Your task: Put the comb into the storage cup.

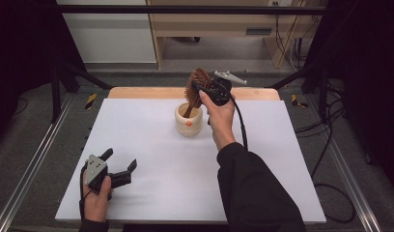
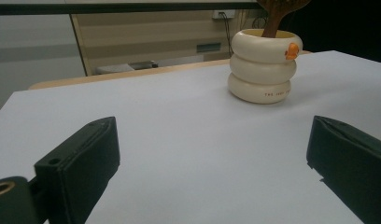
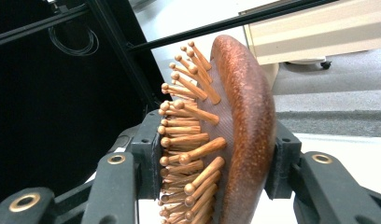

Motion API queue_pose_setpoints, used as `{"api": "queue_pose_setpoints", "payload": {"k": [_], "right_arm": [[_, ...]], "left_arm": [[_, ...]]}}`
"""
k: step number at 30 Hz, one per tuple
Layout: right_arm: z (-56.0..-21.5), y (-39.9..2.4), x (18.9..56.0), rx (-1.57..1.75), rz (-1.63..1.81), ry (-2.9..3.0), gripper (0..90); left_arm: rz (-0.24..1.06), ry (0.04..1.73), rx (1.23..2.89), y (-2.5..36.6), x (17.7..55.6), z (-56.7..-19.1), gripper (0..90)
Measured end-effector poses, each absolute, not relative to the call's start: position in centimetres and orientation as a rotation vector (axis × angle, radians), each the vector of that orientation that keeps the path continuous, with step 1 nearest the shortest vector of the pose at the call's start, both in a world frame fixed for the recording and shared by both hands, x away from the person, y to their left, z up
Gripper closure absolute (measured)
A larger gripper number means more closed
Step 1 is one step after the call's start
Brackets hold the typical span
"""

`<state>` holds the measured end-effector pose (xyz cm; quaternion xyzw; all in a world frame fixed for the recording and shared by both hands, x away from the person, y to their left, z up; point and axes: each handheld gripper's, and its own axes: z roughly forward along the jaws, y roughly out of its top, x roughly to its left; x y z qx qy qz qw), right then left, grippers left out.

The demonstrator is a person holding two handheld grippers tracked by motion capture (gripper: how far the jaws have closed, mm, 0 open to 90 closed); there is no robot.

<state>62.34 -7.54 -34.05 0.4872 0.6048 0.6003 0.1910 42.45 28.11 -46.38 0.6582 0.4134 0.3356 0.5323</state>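
A white sheet covers the table [image 1: 151, 159], whose wooden edge shows at the far side; beyond it stand pale wooden furniture and black frame bars. Near the far middle of the sheet sits a cream ringed cup [image 1: 189, 121] with an orange mark. A wooden hairbrush [image 1: 197, 84] stands in the cup, handle down. The right gripper [image 1: 203, 89], above the cup, has its jaws clamped on the brush head. The left gripper [image 1: 119, 163], well nearer than the cup, rests with jaws wide, nothing between.
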Motion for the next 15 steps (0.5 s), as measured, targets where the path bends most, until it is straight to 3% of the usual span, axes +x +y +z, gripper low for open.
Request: {"api": "queue_pose_setpoints", "payload": {"k": [15], "right_arm": [[-34.52,-7.44,62.43,1.378,1.683,1.703,50.0]], "left_arm": [[0.8,0.984,1.571,28.12,42.46,-46.38,2.7]]}}
